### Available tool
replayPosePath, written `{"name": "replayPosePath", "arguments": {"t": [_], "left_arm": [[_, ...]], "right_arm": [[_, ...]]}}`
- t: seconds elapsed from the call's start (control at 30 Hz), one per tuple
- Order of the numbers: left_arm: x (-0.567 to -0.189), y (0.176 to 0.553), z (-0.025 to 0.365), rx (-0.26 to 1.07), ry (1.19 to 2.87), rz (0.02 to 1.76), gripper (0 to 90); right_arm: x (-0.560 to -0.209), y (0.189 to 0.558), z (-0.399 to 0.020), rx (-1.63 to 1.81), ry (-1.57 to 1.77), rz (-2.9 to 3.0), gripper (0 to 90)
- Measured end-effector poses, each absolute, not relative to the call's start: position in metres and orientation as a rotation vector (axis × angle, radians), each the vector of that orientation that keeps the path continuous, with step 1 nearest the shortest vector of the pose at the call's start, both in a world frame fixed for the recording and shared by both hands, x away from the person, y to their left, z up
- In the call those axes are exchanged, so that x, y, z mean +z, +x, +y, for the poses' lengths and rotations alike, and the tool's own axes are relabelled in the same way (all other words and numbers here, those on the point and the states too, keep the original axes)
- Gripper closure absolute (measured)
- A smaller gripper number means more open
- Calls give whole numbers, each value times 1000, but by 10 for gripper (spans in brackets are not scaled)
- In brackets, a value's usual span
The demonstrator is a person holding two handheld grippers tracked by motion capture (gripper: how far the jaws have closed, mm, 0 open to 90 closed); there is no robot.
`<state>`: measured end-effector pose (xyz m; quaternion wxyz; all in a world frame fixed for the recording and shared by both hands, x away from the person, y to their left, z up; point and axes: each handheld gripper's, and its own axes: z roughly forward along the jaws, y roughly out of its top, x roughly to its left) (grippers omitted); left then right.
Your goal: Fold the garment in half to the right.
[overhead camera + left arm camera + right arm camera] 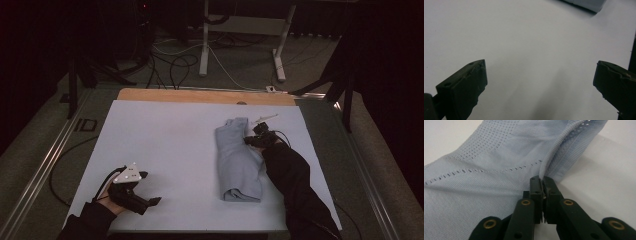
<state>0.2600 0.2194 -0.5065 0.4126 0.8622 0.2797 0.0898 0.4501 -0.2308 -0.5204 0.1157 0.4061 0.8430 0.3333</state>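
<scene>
Room: dim workspace, dark curtains around, cables and white desk legs on the floor beyond the table.
Table: white sheet covers most of the wooden top; taken as the landmark below.
Garment: pale blue knitted garment, folded into a long strip, lies on the right half of the sheet, running from its far part toward the near edge, with a rolled end nearest the person.
Fabric: fine knit with rows of small eyelet holes and a ribbed hem; judged light, soft and limp, likely to sag and unfold when lifted, not fragile, little slip against rubbery jaws.
Where to hold: the ribbed hem looks the firmest part; a second grip on the opposite edge would probably keep the fold flat.
Right gripper: at the far right side of the garment, jaws closed, pinching the ribbed hem edge.
Left gripper: near the sheet's near-left corner, well apart from the garment, jaws spread wide over bare sheet, holding nothing.
</scene>
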Motion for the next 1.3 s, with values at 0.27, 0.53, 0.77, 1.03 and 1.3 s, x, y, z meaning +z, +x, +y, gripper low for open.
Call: {"name": "replayPosePath", "arguments": {"t": [0.27,0.53,0.77,1.03,1.3], "left_arm": [[-511,259,224,216,2164,719,3],[-514,259,225,217,2152,724,3],[-513,260,227,226,2140,720,3],[-513,257,226,239,2145,706,3],[-514,257,227,233,2143,713,3]], "right_arm": [[-508,454,-229,985,1193,2400,527],[-504,485,-227,1024,1314,2345,279],[-505,494,-222,960,1258,2348,787],[-492,499,-205,1101,1168,2371,866],[-509,509,-212,1036,1284,2384,866]]}}
